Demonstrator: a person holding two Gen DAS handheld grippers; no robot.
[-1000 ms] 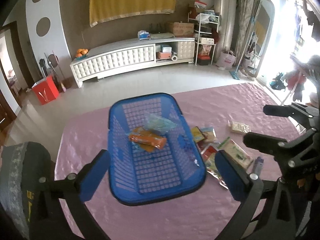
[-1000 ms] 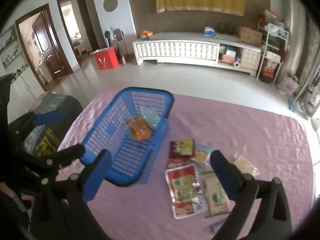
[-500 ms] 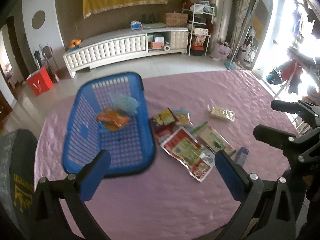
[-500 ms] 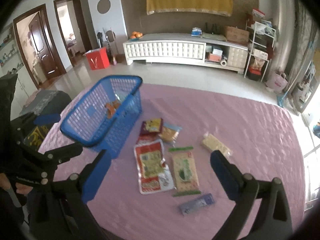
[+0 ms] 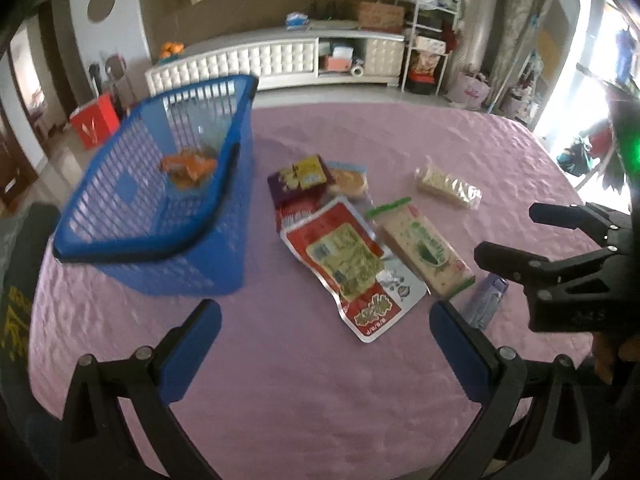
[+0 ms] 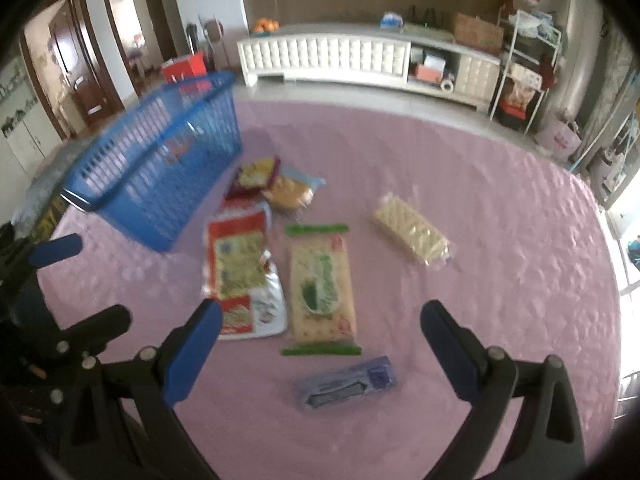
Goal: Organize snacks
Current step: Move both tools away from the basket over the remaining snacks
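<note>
My right gripper (image 6: 320,344) hangs open and empty above the green-edged cracker pack (image 6: 322,285), left gripper (image 5: 325,344) likewise open. The blue basket (image 5: 160,216) sits left; overlapping packets risk a double grab.

You see the basket (image 5: 160,216) on the left of the table (image 5: 320,380), snack bags (image 5: 352,256) just right of it, and one bag (image 5: 188,166) inside.
</note>
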